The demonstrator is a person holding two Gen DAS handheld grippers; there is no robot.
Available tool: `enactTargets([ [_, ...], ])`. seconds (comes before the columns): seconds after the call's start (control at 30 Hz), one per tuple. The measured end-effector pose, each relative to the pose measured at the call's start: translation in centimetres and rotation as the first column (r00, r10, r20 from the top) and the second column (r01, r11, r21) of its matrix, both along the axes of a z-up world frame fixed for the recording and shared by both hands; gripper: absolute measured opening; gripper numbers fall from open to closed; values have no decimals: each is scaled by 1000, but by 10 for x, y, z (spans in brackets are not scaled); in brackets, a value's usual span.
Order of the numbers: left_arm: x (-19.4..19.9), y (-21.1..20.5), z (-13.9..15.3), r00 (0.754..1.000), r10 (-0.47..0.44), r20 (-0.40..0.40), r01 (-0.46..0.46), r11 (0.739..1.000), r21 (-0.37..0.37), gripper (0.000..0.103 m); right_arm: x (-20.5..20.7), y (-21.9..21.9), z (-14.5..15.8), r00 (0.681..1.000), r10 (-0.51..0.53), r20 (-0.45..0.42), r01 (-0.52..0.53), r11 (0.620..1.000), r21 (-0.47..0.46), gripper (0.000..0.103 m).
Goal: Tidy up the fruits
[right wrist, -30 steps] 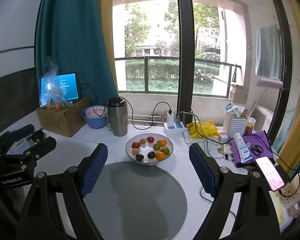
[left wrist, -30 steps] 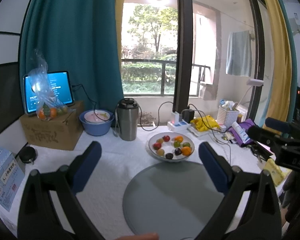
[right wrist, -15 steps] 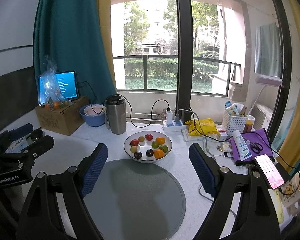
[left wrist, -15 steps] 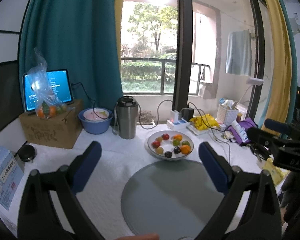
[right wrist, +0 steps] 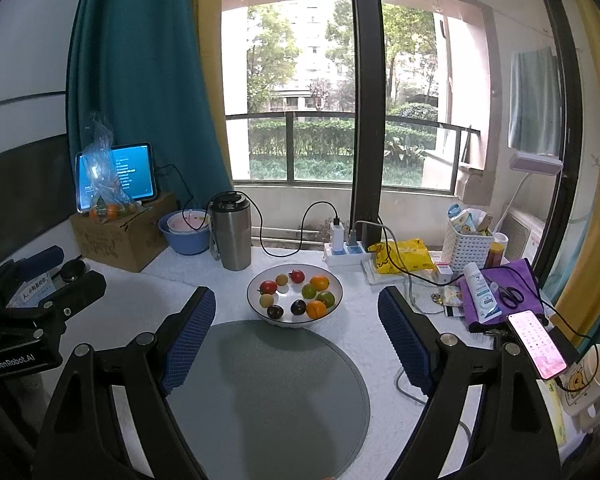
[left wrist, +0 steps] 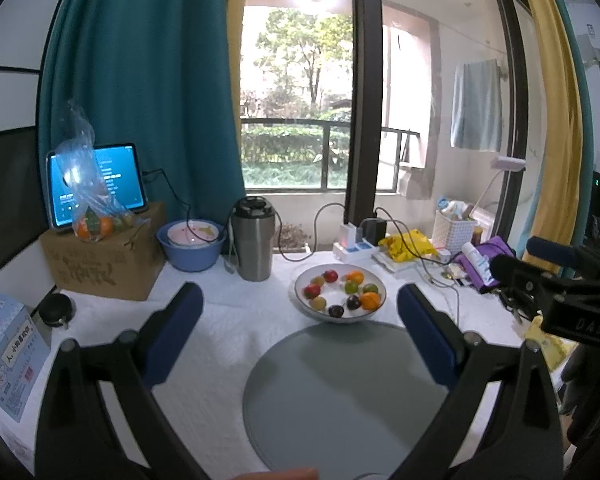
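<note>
A white bowl holds several small fruits: red, orange, green, yellow and dark purple ones. It stands at the far edge of a round grey mat on the white-covered table. My left gripper hovers open above the mat's near side, well short of the bowl, with nothing between its blue pads. My right gripper is open too, just short of the bowl and empty. Each gripper shows at the side of the other's view.
A steel tumbler, a blue basin and a cardboard box with a tablet and a bag of fruit line the back left. A power strip, a yellow packet, a white basket, a purple pouch and a phone crowd the right.
Both views have shifted only slightly; the bowl sits a little lower in the right wrist view. The jaws of both grippers stand as wide as before.
</note>
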State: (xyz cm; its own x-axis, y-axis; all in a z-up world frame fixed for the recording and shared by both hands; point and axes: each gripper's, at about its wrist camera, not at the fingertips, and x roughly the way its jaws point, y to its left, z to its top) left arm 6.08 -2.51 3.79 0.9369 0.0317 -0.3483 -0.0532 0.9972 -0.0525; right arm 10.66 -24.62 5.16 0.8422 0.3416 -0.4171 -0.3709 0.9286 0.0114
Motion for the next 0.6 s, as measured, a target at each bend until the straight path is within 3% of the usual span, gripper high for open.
enactTargets([
  [0.6,-2,3,4,1000,7,4,-7,1000,3,99,-2,-2,1,1000,4,7,-4,1000,2,86],
])
